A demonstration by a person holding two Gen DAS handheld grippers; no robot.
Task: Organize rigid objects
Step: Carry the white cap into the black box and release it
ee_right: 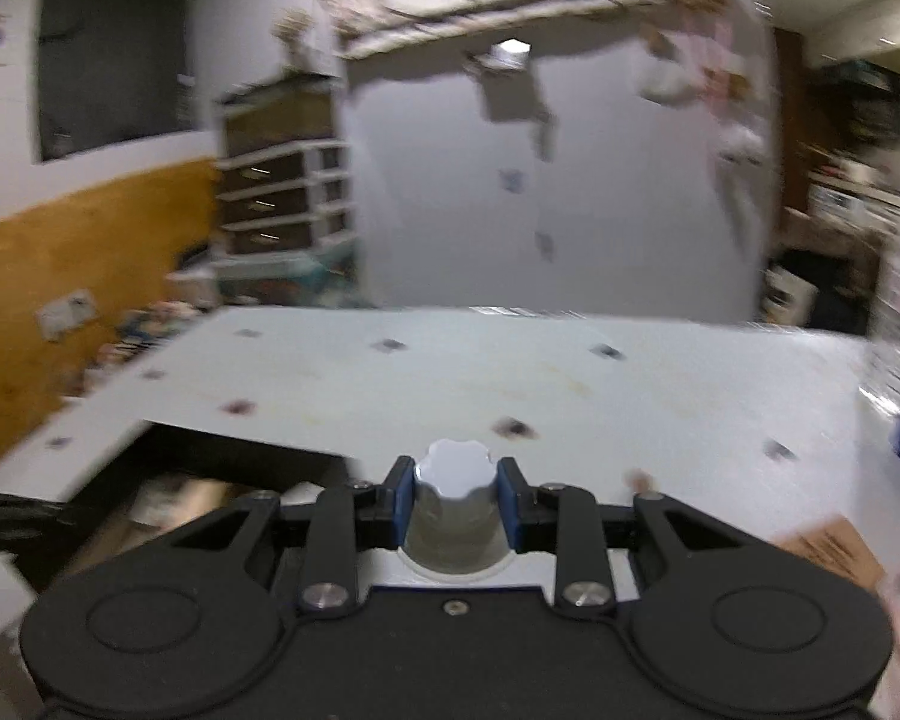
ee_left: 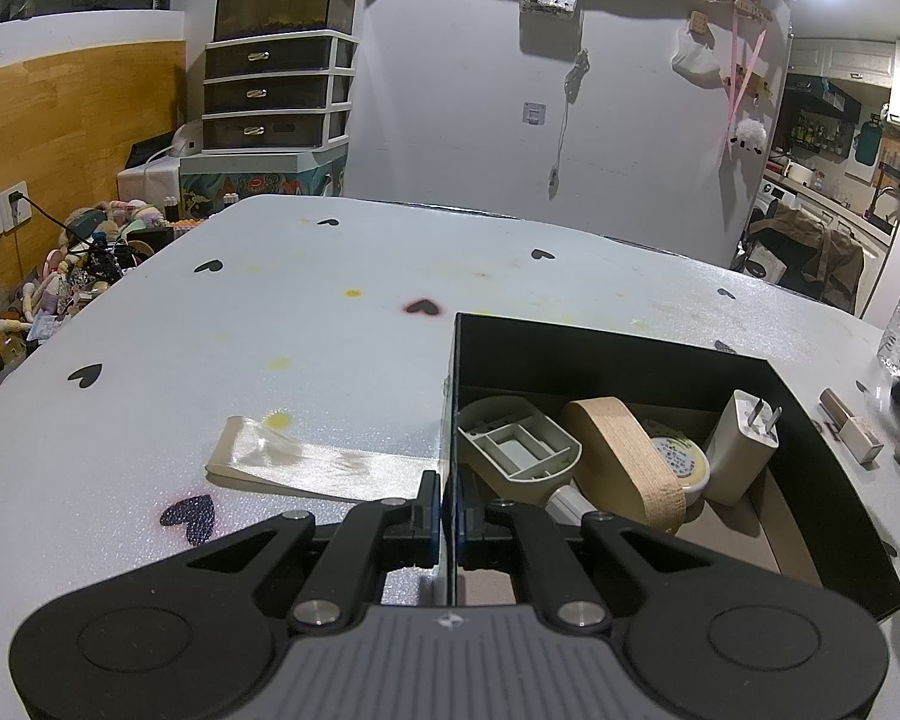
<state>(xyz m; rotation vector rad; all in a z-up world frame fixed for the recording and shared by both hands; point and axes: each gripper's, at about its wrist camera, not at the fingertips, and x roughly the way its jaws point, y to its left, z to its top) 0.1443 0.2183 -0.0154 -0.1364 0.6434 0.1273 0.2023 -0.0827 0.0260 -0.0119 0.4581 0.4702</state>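
Black box on the heart-dotted table, 4 items inside.

The table (ee_left: 342,324) carries the black box (ee_left: 600,348), which holds a grey plastic piece (ee_left: 516,441), a tan tape roll (ee_left: 624,456), a round tin (ee_left: 681,459) and a white charger (ee_left: 741,450). The left gripper (ee_left: 448,510) pinches the box's left wall; the right gripper (ee_right: 456,501) clamps a white ridged-cap bottle (ee_right: 456,474) above the table beside the box.

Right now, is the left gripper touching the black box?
Touching. The left wrist view shows the left gripper shut on the near wall of the black box, one blue pad pressed against each side.
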